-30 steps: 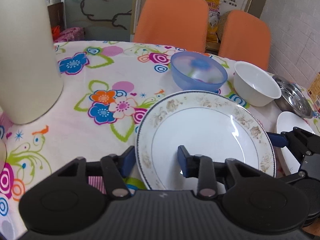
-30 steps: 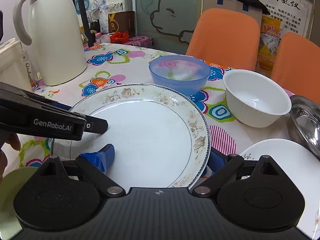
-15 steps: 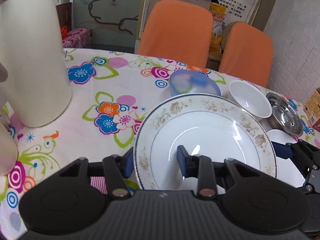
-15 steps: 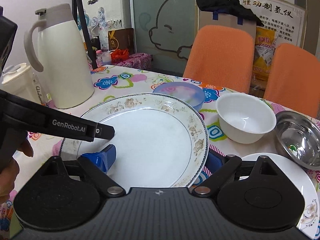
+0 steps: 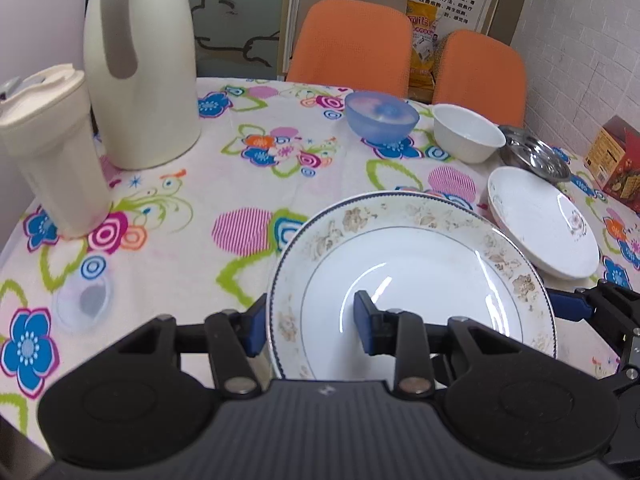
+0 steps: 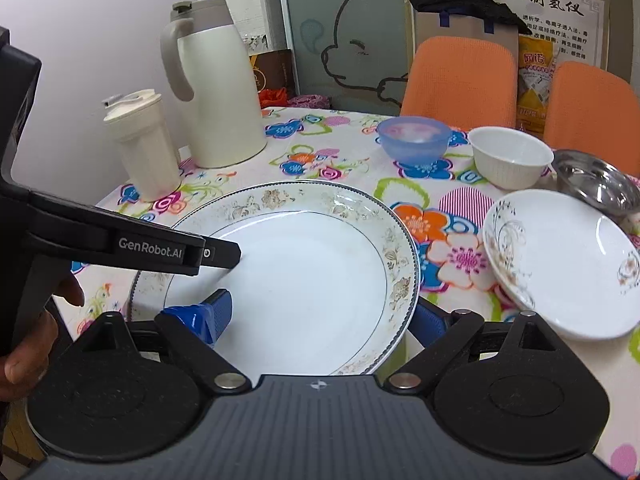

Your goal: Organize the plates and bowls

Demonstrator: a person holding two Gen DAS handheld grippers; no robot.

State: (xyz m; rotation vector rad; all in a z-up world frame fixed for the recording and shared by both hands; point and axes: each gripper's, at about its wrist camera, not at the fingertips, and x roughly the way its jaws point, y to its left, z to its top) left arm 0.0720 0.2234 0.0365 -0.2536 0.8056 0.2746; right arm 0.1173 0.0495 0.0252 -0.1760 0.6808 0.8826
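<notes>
We carry the floral-rimmed plate (image 5: 412, 280) aloft, left gripper (image 5: 310, 322) and right gripper (image 6: 320, 318) each clamping opposite rims, presumably for balance.

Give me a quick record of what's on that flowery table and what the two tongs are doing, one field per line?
held: large floral-rimmed plate, lifted above the table
left tongs: clamped on the plate's left rim
right tongs: clamped on its right rim
second plate: on the tablecloth, right of the held one
bowls: blue bowl, white bowl, steel bowl, in a row at the back
other: cream jug, lidded cup
</notes>
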